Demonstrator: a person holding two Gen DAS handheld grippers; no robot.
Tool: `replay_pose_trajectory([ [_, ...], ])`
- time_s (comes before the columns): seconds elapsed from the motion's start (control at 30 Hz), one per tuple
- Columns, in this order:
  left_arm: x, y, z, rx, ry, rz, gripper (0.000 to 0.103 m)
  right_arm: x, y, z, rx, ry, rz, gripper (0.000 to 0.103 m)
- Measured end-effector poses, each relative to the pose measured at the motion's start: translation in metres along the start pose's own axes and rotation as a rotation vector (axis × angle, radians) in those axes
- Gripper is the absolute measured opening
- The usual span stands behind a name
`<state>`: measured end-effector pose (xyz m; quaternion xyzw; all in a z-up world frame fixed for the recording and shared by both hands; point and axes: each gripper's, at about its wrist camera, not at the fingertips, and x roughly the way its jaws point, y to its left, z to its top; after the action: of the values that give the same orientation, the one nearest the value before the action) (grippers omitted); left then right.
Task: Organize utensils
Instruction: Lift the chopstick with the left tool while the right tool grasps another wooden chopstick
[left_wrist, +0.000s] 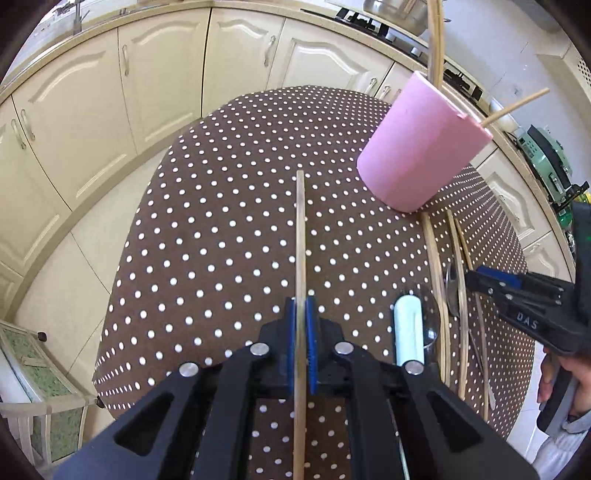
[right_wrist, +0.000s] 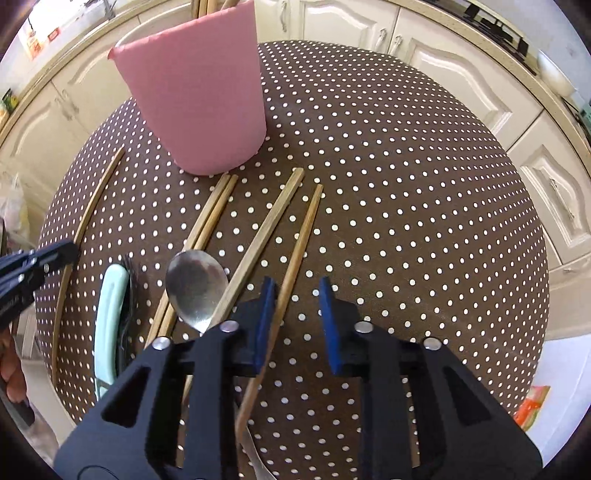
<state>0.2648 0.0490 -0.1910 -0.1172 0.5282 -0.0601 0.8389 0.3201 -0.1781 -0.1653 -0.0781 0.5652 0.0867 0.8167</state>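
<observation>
left gripper (left_wrist: 303, 325) clamped on thin wooden chopstick (left_wrist: 301, 236); right gripper (right_wrist: 295, 317) agape astride another chopstick (right_wrist: 295, 254), lengthwise toward tall pink plastic cup (right_wrist: 195, 92).

The pink cup (right_wrist: 195, 99) hides the lower ends of the chopsticks (left_wrist: 436, 40) standing in it, and the picture's top edge cuts their tips. Behind the left tongs (left_wrist: 303, 332), the held chopstick (left_wrist: 301, 236) runs out of view. Under the right tongs (right_wrist: 295, 321), the spoon (right_wrist: 195, 284) handle is hidden. The mint-handled utensil (right_wrist: 109, 317) is too dark to identify.
</observation>
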Motion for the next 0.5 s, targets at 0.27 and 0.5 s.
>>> replay_pose_trajectory([
  [0.27, 0.011, -0.004, 0.024, 0.055, 0.050, 0.027, 0.008, 0.001, -0.009, 0.002, -0.012, 0.020, 0.041, 0.014],
  [0.5, 0.015, -0.017, 0.027, 0.128, 0.017, 0.070, 0.008, 0.002, -0.015, -0.004, -0.010, 0.024, 0.084, 0.015],
])
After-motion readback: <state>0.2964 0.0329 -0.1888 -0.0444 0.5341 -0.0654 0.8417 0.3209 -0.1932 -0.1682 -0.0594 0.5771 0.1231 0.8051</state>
